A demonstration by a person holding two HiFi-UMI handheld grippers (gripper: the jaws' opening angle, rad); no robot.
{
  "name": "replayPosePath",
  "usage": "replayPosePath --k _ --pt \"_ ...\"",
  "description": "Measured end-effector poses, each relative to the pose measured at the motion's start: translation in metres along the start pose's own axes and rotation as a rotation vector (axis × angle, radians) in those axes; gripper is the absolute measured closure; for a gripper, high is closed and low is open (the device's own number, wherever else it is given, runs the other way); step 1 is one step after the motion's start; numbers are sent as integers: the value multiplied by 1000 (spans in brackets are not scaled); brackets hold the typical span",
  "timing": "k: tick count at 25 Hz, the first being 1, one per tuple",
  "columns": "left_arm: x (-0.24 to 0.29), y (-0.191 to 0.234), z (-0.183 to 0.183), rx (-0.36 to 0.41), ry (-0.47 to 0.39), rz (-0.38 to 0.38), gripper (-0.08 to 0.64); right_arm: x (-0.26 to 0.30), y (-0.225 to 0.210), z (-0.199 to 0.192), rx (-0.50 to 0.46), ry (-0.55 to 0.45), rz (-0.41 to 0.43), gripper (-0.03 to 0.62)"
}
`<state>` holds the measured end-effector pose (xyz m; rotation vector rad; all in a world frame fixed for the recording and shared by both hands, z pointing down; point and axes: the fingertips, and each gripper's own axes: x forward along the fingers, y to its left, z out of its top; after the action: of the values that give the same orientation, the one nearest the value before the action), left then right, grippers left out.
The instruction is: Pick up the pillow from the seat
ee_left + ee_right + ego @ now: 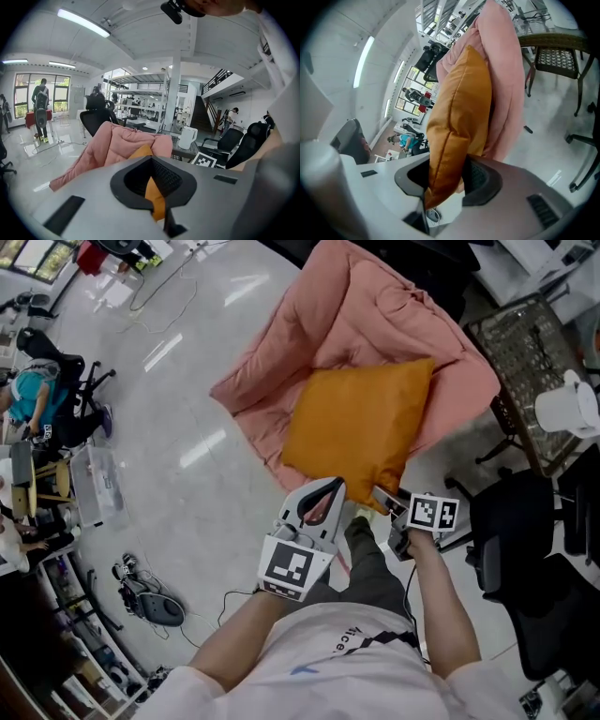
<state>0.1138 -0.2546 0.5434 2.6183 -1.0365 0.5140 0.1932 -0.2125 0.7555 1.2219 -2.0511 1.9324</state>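
Pillow (361, 423), orange, square, lies on the seat (375, 306), an armchair draped in a pink padded cover; it sits tilted, with its far corner toward the backrest and its near corner hanging off the seat's front edge toward the person. Both hand-held grippers meet that near edge. Left gripper (326, 491) comes in from the lower left, white body, marker cube toward the wearer. In the left gripper view its jaws are drawn together on a thin fold of orange fabric, with the pillow (143, 151) and the pink cover rising just behind the left gripper (155, 194). Right gripper (384, 501) sits just beside the left one at the same corner, marker cube facing up. In the right gripper view a thick bunch of the pillow (459, 122) fills the gap of the right gripper (440, 187), both pads pressing into the fabric, seam line visible down the fold. The rest of the pillow lies against the pink cover. Glossy pale floor (187, 381) lies all round the seat. A dark wicker table (525, 343) stands to the right of the seat, with a white kettle (567, 409) at its near end. A black office chair (525, 531) stands near the right arm.
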Motion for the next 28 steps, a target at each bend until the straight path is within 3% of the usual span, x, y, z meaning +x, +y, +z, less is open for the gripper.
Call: replayPosePath --k 7,15,28 --pt "-17 8 -6 -5 -8 2 549 8 47 2 -28 -4 137 468" --pt "-48 35 4 -23 -61 41 549 -3 145 33 110 -115 444 502" --pt "-107 48 97 -5 -276 39 549 -49 271 59 38 -213 550 512"
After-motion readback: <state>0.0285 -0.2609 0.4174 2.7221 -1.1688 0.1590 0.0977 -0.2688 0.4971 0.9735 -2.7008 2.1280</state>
